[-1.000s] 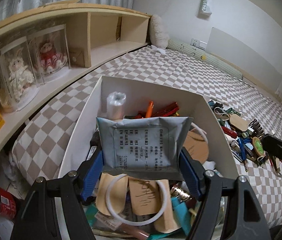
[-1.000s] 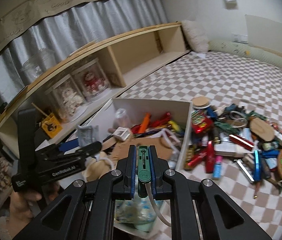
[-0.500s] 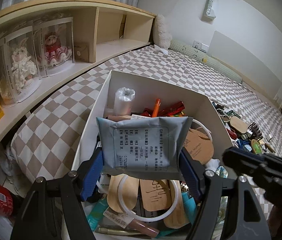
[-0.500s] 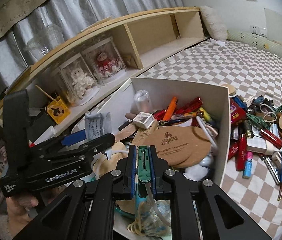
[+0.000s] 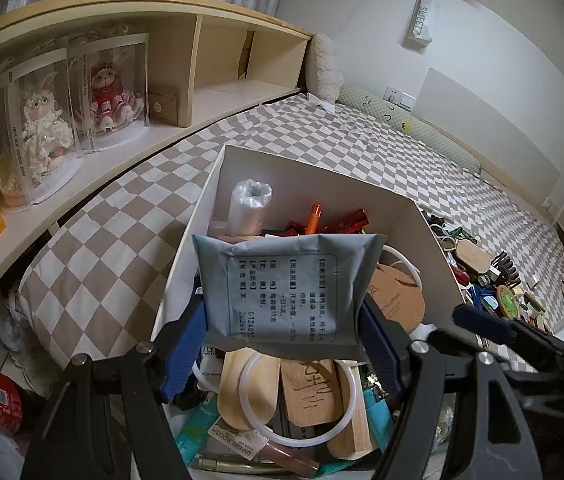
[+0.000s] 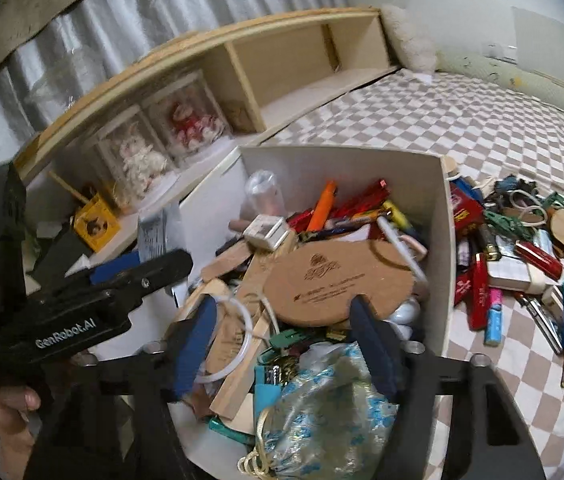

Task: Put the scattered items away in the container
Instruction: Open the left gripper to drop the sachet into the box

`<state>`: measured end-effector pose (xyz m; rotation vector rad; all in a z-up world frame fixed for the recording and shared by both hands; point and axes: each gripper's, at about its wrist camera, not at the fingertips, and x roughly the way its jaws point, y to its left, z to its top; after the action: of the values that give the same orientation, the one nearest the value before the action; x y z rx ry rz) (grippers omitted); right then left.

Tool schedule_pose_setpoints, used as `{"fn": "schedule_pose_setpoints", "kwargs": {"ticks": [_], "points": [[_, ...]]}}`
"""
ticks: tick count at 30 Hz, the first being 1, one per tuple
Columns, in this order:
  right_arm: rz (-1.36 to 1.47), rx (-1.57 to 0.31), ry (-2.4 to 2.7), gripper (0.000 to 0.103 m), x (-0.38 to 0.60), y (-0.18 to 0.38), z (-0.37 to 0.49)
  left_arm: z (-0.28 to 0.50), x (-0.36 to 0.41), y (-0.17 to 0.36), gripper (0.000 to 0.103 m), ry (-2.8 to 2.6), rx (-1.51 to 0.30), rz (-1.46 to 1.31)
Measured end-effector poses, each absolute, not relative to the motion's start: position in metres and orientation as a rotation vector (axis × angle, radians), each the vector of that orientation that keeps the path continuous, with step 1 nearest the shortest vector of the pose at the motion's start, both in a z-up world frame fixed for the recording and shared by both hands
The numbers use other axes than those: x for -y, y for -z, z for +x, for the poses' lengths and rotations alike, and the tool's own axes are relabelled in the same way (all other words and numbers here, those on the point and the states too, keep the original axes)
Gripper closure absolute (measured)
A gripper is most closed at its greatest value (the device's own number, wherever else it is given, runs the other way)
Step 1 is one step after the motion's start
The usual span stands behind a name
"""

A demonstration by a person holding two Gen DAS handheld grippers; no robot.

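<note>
1. The white cardboard box [image 6: 439, 248] is heaped nearly full.
2. The left gripper [image 5: 282, 344] clamps a grey foil sachet [image 5: 285, 284] over it.
3. The right gripper [image 6: 282, 340] is opening, nothing between its jaws.
4. A scattered pile of pens and trinkets [image 6: 521, 248] remains on the checked bedspread [image 6: 461, 128].

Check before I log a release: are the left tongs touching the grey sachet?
Touching. The left wrist view shows both blue pads of the left tongs pressed against the side edges of the grey sachet.
</note>
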<state>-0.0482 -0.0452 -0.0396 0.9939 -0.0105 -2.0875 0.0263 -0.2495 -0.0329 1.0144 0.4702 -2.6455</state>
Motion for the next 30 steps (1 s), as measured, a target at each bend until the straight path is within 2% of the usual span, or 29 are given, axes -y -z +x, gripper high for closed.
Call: {"fn": "schedule_pose_setpoints", "kwargs": {"ticks": [10,12,13,30], "points": [[0.975,0.109,2.128,0.033,0.022,0.025,-0.055,0.005,0.243,0.027,0.026,2.664,-0.472,1.032],[0.974,0.124,2.136,0.033,0.017,0.024,-0.056,0.002,0.243,0.026,0.009,2.648,-0.470,1.027],[0.974,0.130,2.138,0.033,0.015,0.024,-0.056,0.002,0.243,0.025,0.007,2.641,-0.470,1.015],[0.985,0.166,2.138,0.033,0.005,0.025,-0.058,0.008,0.239,0.027,0.007,2.622,-0.433,1.026]]}}
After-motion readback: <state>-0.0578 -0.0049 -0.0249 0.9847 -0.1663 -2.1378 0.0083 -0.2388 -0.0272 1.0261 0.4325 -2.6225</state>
